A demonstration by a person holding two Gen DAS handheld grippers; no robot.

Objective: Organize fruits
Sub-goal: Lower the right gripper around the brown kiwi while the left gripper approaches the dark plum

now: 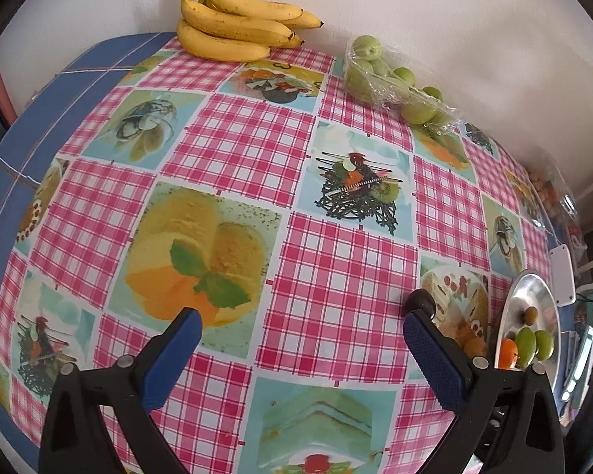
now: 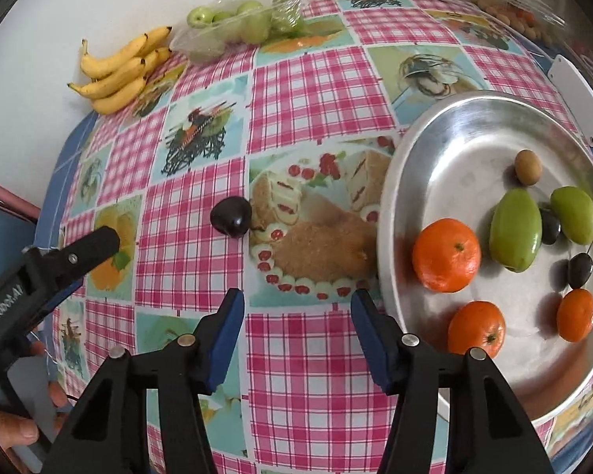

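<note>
In the right wrist view, at 10 o'clock against the white wall, lies a bunch of yellow bananas [image 2: 116,75], about 5 that can be counted. Just right of it, at 11 o'clock, sits a clear plastic tray of small round green fruits [image 2: 241,25]; their number cannot be told through the wrap. On the pink-checked tablecloth with dessert pictures [image 2: 308,87], near the centre, rests 1 dark purple plum [image 2: 231,218], alone and touching nothing else. At 3 o'clock stands a round shiny metal plate [image 2: 454,146] holding 3 orange tangerines [image 2: 446,254], 2 oblong green fruits [image 2: 516,229], 2 small dark olive-like fruits [image 2: 579,270] and 1 small brown round fruit [image 2: 528,167].

The right gripper [image 2: 296,316] points down at the cloth with its blue-padded jaws partly apart and nothing between them; the plum lies at its 11 o'clock, well beyond the fingertips. The left gripper [image 1: 300,333] stands wide open and empty; in its own view the plum [image 1: 420,301] sits just past its right finger, at 2 o'clock.
</note>
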